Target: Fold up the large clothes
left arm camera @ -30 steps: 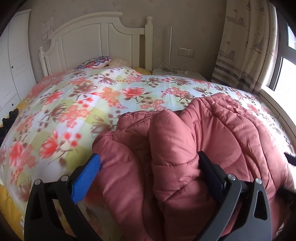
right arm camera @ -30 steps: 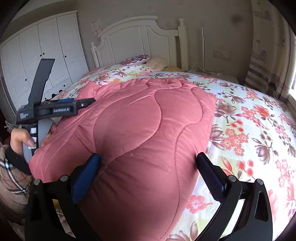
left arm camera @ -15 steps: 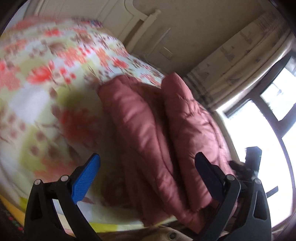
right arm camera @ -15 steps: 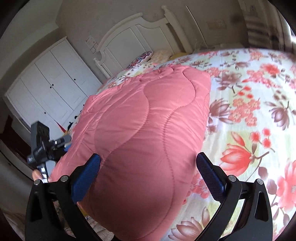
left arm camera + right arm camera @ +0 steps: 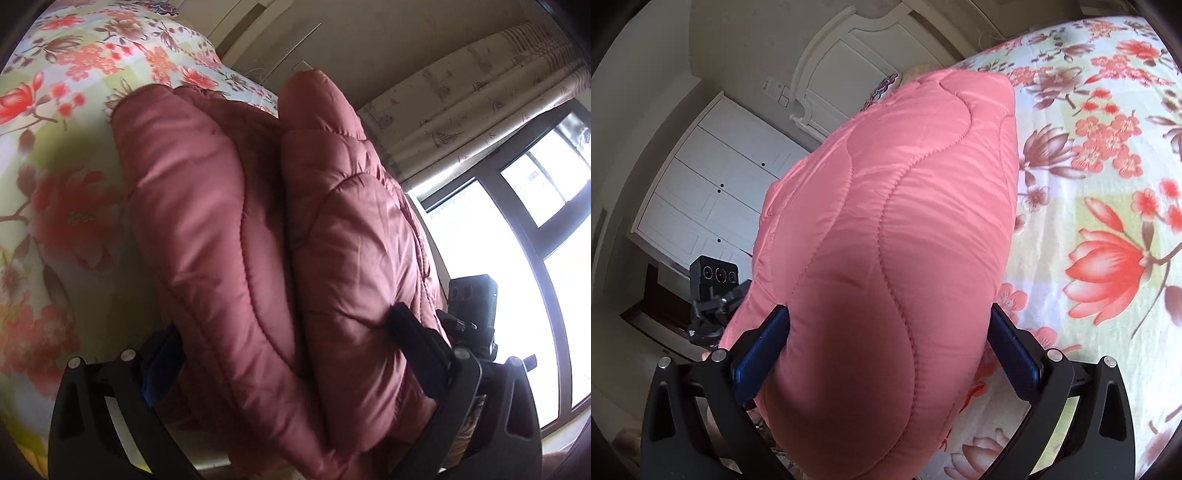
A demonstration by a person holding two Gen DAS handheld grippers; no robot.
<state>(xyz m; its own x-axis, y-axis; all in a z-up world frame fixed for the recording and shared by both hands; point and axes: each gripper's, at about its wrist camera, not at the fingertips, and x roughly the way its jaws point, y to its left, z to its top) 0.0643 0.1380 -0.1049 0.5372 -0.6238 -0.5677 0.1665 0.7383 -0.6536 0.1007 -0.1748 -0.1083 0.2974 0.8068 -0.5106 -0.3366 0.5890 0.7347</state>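
A pink quilted padded coat (image 5: 332, 236) lies folded in thick layers on the floral bed. In the left wrist view its bulky end fills the gap of my left gripper (image 5: 288, 347), whose fingers stand wide apart on either side of it. In the right wrist view the coat's smooth quilted side (image 5: 886, 240) bulges between the fingers of my right gripper (image 5: 886, 350), also spread wide, with both pads against the fabric. Each view shows the other gripper's body past the coat: the right one (image 5: 472, 295) and the left one (image 5: 716, 280).
The floral bedsheet (image 5: 1089, 184) spreads to the right of the coat and also shows on the left (image 5: 55, 166). A white headboard (image 5: 849, 48) and a white wardrobe (image 5: 713, 184) stand behind. A curtain (image 5: 461, 96) and a bright window (image 5: 517, 229) lie to the right.
Both grippers have rolled and pushed in onto the coat's ends, so it now fills the gap between each pair of fingers. The finger spread looks unchanged.
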